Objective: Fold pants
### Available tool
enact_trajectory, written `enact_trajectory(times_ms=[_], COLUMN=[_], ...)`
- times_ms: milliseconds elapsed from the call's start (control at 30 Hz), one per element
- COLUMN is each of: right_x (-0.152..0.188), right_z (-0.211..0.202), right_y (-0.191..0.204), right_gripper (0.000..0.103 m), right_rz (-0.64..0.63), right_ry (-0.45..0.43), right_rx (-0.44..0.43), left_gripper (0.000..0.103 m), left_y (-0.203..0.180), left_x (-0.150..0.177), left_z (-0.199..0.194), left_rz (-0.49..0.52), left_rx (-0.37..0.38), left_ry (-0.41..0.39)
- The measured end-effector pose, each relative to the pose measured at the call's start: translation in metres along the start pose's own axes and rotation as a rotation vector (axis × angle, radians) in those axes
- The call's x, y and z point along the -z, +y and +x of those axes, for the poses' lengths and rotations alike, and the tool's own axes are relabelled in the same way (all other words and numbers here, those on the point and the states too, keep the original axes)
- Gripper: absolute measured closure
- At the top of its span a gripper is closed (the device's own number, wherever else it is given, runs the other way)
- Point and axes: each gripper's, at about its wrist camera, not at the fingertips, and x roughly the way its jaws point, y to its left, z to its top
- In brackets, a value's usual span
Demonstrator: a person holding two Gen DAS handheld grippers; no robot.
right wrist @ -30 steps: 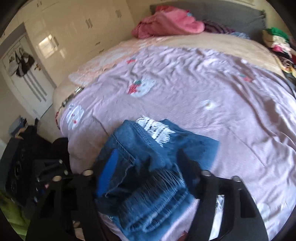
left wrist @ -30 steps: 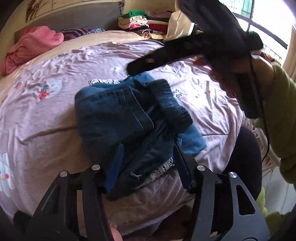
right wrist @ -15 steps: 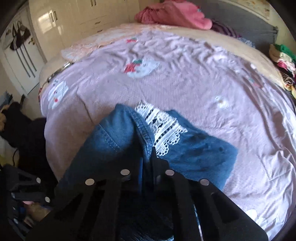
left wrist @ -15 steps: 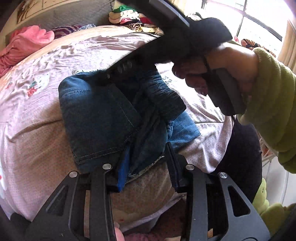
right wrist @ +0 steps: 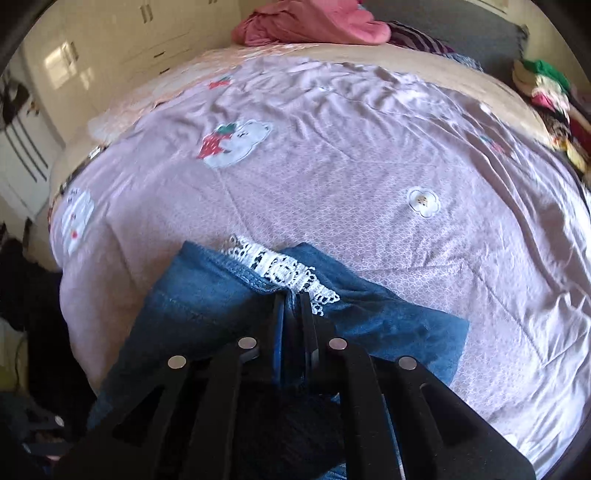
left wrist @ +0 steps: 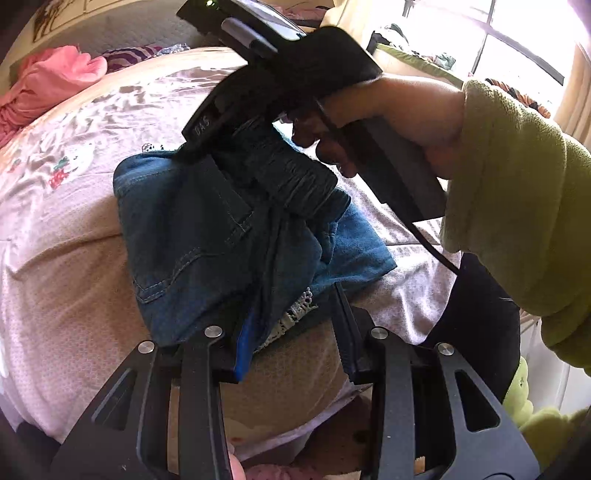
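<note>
– Right gripper (right wrist: pixel 291 302): my jaws are together, clamped on a raised fold of the pants (right wrist: pixel 207 306). Denim is pinched right between the pads, next to the white lace trim (right wrist: pixel 280 266)
– And the left?
– Left gripper (left wrist: pixel 291 332): my fingers stand apart and straddle the near edge of the pants. The blue pad on one side touches the denim. On the other side I can't see the pad pressing anything, so I call it no grip
– Where do the pants sit?
– On the bed, near the edge closest to me, on the lilac sheet (right wrist: pixel 332 166). Bunched and partly folded, with a back pocket facing up in the left view and a lighter blue layer sticking out underneath towards my right hand (left wrist: pixel 399 122)
– Is the hand visible?
– Yes, in the left view. It's wrapped round the right gripper's handle above the pants, green sleeve (left wrist: pixel 517 184) behind it, and a black cable hangs from the handle
– The rest of the bed?
– Sheet is wrinkled, with cartoon prints. Pink clothes (right wrist: pixel 314 22) are heaped at the far end by the grey headboard (right wrist: pixel 472 29). A stack of folded clothes (right wrist: pixel 546 85) is at the far right, well apart from the pants. White wardrobe doors (right wrist: pixel 110 44) are beyond the bed on the left
</note>
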Motion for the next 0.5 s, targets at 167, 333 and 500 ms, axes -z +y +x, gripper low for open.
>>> enact_trajectory(times_ms=[167,333,500], right_x=[-0.002,-0.002,0.000], right_z=[-0.013,-0.029,-0.042], right_y=[0.004,0.003,-0.003], right_gripper=[0.096,0.088,0.074], right_rz=[-0.007,-0.002,0.030], right_ry=[-0.028,-0.048,-0.072], right_rx=[0.002,-0.009,0.010], left_gripper=[0.074,0.074,0.074], left_y=[0.001,0.004,0.005], left_x=[0.001,0.001,0.001], left_z=[0.001,0.000,-0.001], left_rz=[-0.005,-0.012,-0.022], left_rx=[0.004,0.011,0.017], left_ry=[0.004,0.007,0.007])
